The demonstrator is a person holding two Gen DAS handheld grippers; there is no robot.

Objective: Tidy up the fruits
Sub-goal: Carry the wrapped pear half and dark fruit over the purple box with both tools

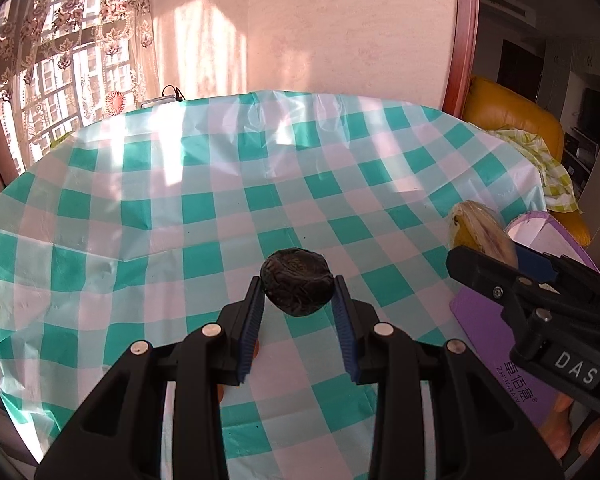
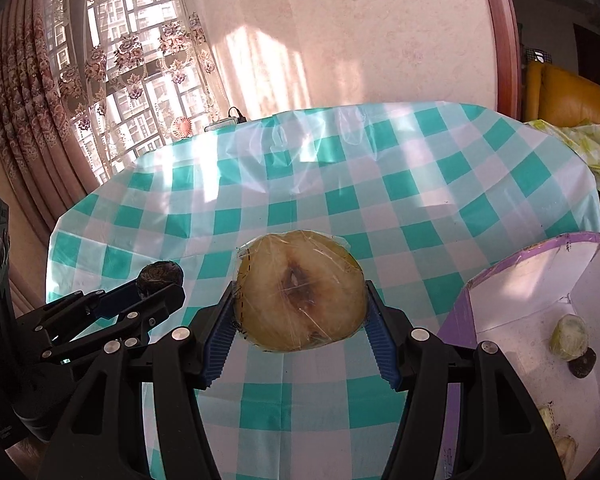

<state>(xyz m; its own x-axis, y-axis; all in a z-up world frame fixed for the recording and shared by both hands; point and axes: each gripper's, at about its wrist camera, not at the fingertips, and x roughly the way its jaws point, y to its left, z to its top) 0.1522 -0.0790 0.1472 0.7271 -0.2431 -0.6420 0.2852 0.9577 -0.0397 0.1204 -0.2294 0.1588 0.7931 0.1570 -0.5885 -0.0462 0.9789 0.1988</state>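
The left claw (image 1: 298,300) clamps a dark wrinkled fruit (image 1: 295,286); the right claw (image 2: 300,320) clamps a film-wrapped halved fruit (image 2: 300,290). A purple box (image 2: 512,268) sits right on the tabletop (image 2: 340,184).

Two grippers: left gripper (image 1: 298,294), right gripper (image 2: 300,306). One halved wrapped fruit (image 2: 300,290), centre frame. One dark wrinkled fruit (image 1: 296,286). One purple box (image 2: 512,276), lower right, with at least three small pieces.

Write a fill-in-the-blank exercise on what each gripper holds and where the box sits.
1. The left gripper is shut on a small, wrinkled, ____-coloured fruit.
2. The halved fruit in the right gripper is wrapped in clear ____.
3. The purple-edged box stands on the ____ side of the checked tablecloth.

Missing words: dark; plastic film; right
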